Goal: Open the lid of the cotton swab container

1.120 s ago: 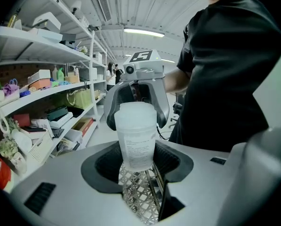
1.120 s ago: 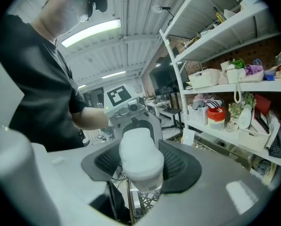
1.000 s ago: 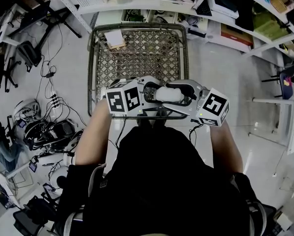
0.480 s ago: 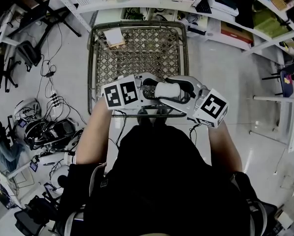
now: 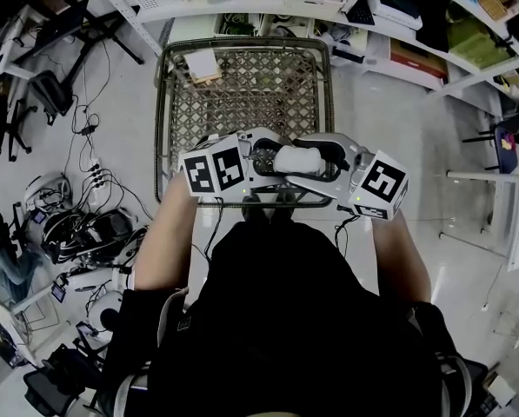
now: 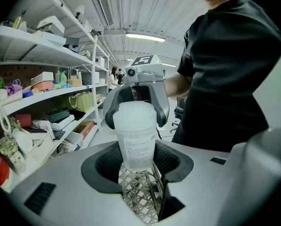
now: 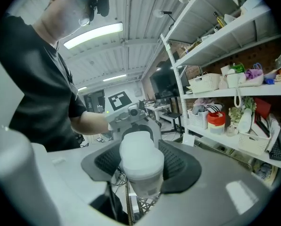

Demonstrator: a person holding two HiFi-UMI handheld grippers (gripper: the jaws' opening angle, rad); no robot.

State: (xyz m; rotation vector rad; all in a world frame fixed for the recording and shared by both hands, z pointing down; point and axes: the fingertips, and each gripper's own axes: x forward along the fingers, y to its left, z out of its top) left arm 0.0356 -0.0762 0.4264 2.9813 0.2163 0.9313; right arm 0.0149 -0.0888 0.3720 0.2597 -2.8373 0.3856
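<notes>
Left gripper clamped on cotton swab container body; right gripper grasping its white lid, above shopping cart near edge.

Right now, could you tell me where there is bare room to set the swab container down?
The cart's mesh floor is mostly bare, apart from a pale item in its far left corner. The floor to its right is bare. Cables crowd the floor on its left.

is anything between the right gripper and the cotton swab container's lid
Nothing visible. The lid is already clamped in the right gripper; the left gripper grips the container by its body.
</notes>
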